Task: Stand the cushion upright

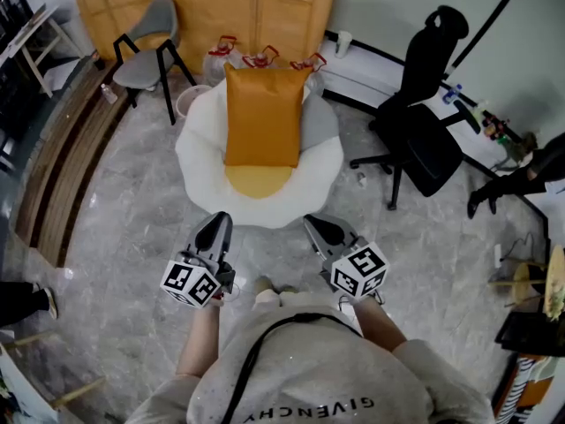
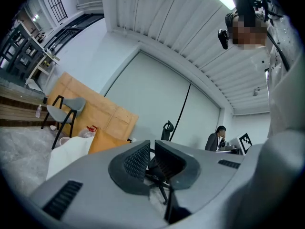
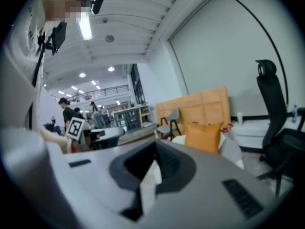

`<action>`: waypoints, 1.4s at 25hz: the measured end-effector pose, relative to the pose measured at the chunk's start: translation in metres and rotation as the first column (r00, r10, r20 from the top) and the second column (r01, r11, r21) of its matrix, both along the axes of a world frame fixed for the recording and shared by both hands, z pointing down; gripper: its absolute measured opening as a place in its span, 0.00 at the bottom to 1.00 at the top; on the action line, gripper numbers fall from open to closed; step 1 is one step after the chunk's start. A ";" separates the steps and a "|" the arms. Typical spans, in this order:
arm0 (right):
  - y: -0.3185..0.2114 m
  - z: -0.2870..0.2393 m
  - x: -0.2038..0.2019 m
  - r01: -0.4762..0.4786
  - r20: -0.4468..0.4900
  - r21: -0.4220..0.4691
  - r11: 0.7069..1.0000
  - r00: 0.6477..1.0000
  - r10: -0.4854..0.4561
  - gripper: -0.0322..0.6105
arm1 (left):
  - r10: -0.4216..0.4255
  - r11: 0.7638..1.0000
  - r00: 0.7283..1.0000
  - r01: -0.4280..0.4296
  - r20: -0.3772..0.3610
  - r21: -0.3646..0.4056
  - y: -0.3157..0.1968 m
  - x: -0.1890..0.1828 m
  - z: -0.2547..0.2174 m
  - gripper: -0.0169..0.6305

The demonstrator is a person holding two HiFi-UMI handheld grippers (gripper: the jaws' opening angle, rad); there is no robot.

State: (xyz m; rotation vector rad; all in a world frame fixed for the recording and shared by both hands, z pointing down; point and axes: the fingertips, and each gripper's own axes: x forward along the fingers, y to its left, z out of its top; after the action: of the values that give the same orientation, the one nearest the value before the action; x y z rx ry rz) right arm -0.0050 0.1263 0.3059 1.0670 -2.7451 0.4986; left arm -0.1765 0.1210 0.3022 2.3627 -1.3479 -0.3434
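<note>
**Already upright: cushion on the white seat**

I saw the orange cushion [image 1: 263,113] standing upright on the white floor seat [image 1: 199,148], against its back. Both claws hung over the marble floor [image 1: 132,201], apart from the seat. The left gripper [image 1: 218,223] showed a narrow slit between empty jaws; the right gripper [image 1: 316,225] was pressed together, empty.

Two chairs show: one grey chair [image 1: 146,38] and one black chair [image 1: 428,104]. There are two cushions, one orange cushion [image 1: 263,113] and one yellow cushion [image 1: 256,180], one white beanbag [image 1: 199,153], and three red-handled bags [image 1: 221,56] [image 1: 261,60] [image 1: 309,64]. There are two grippers, the left gripper [image 1: 220,219] and the right gripper [image 1: 314,223], with two marker cubes [image 1: 192,283] [image 1: 359,269], one apiece.
</note>
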 end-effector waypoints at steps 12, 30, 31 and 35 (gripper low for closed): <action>0.003 0.005 0.027 0.030 -0.010 -0.033 0.999 0.999 -0.031 0.08 | 0.006 1.000 1.000 -0.006 -0.003 -0.027 0.007 0.039 0.004 0.11; 0.055 0.031 0.038 0.040 -0.015 -0.052 0.998 0.999 -0.041 0.08 | -0.006 0.998 1.000 0.008 0.029 -0.062 0.069 0.055 0.026 0.11; 0.057 0.031 0.038 0.044 -0.017 -0.046 0.998 0.999 -0.044 0.07 | -0.009 0.998 1.000 0.011 0.029 -0.060 0.072 0.054 0.025 0.11; 0.062 0.024 0.036 0.056 -0.022 -0.025 0.998 0.998 -0.057 0.07 | -0.012 0.998 0.999 0.014 0.035 -0.054 0.080 0.054 0.022 0.11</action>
State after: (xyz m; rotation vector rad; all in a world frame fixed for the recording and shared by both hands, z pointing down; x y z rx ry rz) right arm 0.0308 0.1879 0.3302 0.9806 -2.7335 0.5069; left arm -0.1228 0.2008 0.3241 2.3266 -1.3711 -0.2676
